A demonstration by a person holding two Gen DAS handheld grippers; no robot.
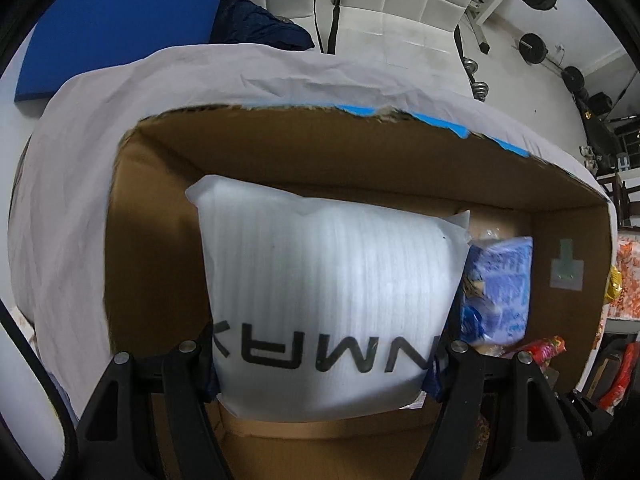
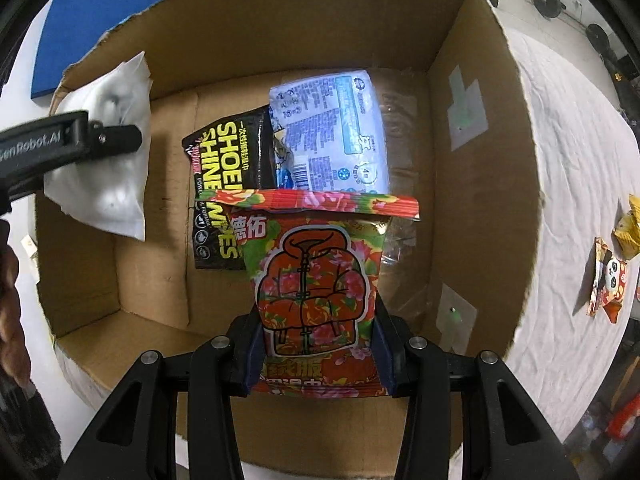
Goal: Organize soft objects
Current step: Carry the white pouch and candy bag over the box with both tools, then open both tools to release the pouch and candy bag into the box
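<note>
My left gripper [image 1: 320, 372] is shut on a white foam pouch [image 1: 328, 288] with black letters and holds it over the open cardboard box [image 1: 360, 152]. The same pouch [image 2: 104, 152] and left gripper [image 2: 120, 136] show at the box's left wall in the right wrist view. My right gripper [image 2: 316, 356] is shut on a red floral packet [image 2: 316, 280] and holds it above the box [image 2: 480, 200]. On the box floor lie a black shoe-shine wipes pack [image 2: 224, 184] and a pale blue wipes pack [image 2: 332, 132]; the blue pack [image 1: 498, 288] also shows in the left wrist view.
The box stands on a white sheet [image 2: 576, 184]. A panda packet [image 2: 608, 280] and a yellow packet [image 2: 628, 232] lie on the sheet to the right. A blue mat [image 1: 112, 28] and dark cloth [image 1: 256, 24] lie behind; gym weights [image 1: 532, 46] on the floor.
</note>
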